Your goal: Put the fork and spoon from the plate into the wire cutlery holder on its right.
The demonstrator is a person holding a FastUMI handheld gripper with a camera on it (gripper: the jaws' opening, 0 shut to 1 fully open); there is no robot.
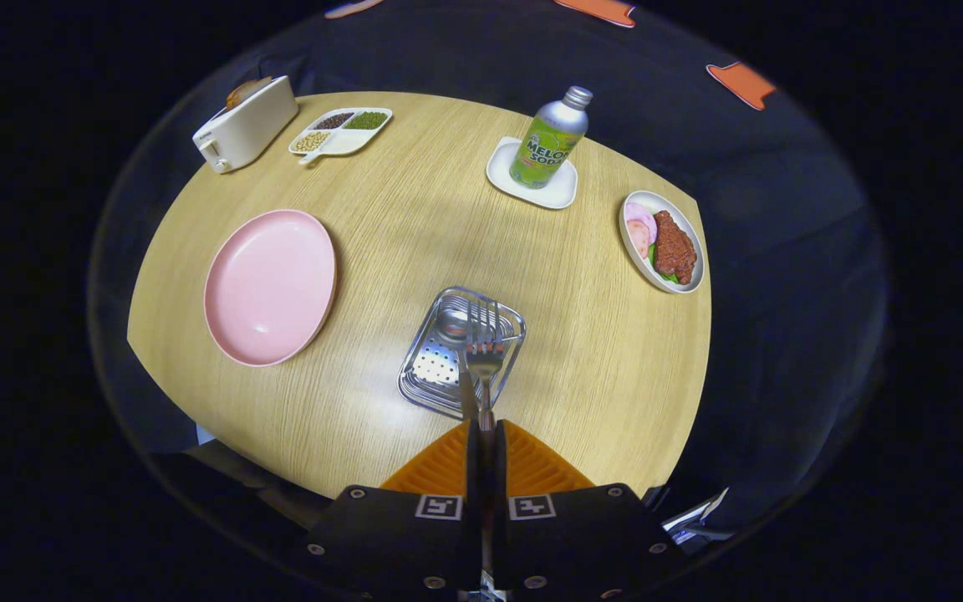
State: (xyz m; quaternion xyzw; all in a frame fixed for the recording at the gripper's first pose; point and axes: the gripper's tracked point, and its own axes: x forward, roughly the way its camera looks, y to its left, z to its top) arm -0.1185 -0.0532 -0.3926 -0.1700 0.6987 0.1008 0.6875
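One light wooden table [415,226] before black cloth walls – one empty round pink plate [270,287], one wire cutlery holder [429,368]. The gripper [482,431] is clamped on one steel fork [484,355] above the holder.

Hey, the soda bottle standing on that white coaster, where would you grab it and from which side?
Grip the soda bottle around its straight green body, below where it narrows to the cap, coming level from the near side, over the wire cutlery holder. It stands upright on the coaster with open table there. First, though, the gripper is shut on the fork and must let go of it.
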